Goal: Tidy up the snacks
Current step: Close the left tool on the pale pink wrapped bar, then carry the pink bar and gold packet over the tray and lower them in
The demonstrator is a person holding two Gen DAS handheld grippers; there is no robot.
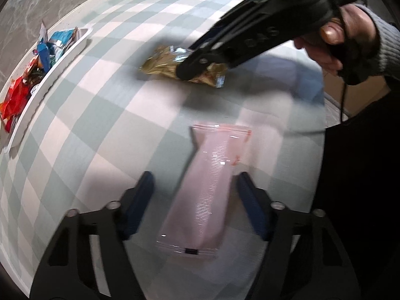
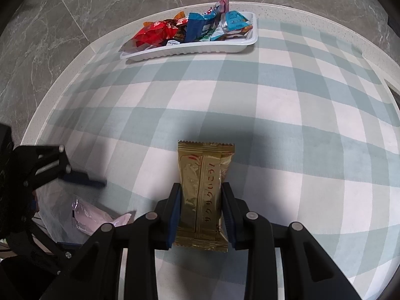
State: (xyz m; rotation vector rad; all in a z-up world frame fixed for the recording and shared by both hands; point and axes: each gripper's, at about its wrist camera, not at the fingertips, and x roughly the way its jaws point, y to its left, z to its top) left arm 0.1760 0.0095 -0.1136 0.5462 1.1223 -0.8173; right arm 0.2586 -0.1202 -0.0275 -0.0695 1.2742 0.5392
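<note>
Risks first, working left to right across the left wrist view. The white tray (image 1: 53, 73) sat at the far left edge of the frame, already heaped with wrappers, so anything you dropped on that pile could have slid back over the rim onto the checked cloth (image 1: 105, 115).

Lower centre: the pink packet (image 1: 202, 192) lay flat on the cloth between the fingers of your left gripper (image 1: 193, 182), and neither blue pad touched it. The left pad stood well clear; the right pad was just beside the packet's edge. The jaws stood half open, gripping nothing. The packet ran at a slant to the fingers, and the film looked slick, so closing from there could have pushed it sideways or caught only a corner.

Upper right: your right gripper (image 1: 190, 71) came in over the gold packet (image 1: 175, 67), your hand (image 1: 350, 37) on the handle.

Right wrist view, left to right. The left gripper and the pink packet showed in the lower left corner, close to the right gripper's frame; lifting both together risked a knock.

Bottom centre: the right gripper (image 2: 201, 195) was narrow, its pads pressed on both long edges of the gold packet (image 2: 203, 195). The grip sat on the packet's lower half, so the upper end projected beyond the tips and could have sagged or swung in transit. The tray (image 2: 246, 43) lay at the top of the frame, well apart.
</note>
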